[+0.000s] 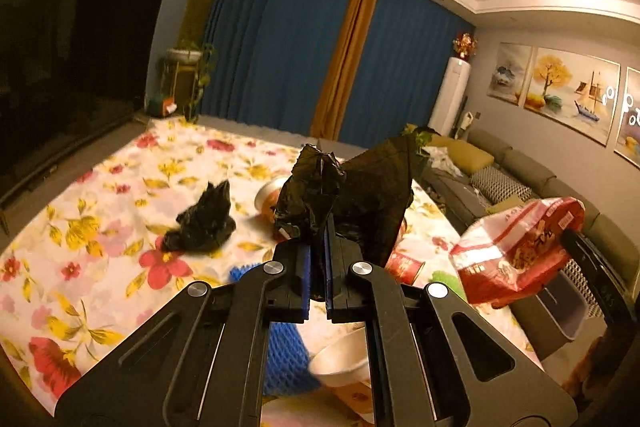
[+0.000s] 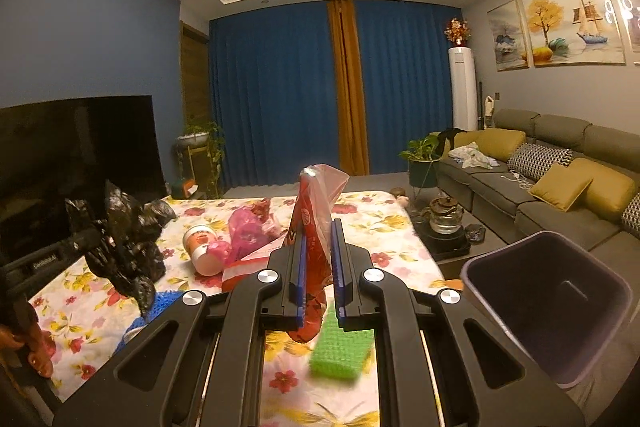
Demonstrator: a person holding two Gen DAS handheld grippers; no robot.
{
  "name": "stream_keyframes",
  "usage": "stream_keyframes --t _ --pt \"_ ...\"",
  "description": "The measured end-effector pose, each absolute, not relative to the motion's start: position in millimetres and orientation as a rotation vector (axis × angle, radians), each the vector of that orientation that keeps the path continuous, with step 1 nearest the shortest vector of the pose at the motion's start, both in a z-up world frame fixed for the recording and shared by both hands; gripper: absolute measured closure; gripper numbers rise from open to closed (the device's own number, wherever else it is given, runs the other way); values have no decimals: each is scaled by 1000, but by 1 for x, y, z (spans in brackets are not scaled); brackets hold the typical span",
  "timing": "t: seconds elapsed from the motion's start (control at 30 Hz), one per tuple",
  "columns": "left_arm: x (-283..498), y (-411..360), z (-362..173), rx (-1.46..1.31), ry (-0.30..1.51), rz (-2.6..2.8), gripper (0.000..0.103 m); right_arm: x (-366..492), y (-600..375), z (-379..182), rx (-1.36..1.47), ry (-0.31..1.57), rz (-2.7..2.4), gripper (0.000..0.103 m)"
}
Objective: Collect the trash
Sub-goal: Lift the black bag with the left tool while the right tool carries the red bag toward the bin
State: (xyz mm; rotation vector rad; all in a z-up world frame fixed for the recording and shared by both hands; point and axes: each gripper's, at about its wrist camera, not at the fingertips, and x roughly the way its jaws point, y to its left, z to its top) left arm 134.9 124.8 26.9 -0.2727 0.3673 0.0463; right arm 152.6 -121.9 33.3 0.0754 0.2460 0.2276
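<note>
We've got left gripper (image 1: 318, 267) clamped on a black bag (image 1: 352, 203), right gripper (image 2: 319, 267) on a red snack wrapper (image 2: 310, 247), both above the table. Only right view shows the bin (image 2: 548, 307); looks empty, dim.

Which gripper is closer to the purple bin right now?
Right. The right gripper, holding the red snack bag, is just left of the purple bin; the left gripper is farther left, over the table.

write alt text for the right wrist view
The right gripper is shut on a red snack bag above a floral-clothed table, with an open grey bin to its right. The left gripper holds a black plastic bag at left.
</note>
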Motion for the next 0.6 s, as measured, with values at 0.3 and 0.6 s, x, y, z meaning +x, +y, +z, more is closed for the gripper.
stream_keyframes --t 0.3,0.6 --pt "124 92 50 -252 313 -8 99 139 -152 38 89 219 190 91" --pt "130 34 51 -210 320 -118 99 126 -184 40 97 206 142 92"
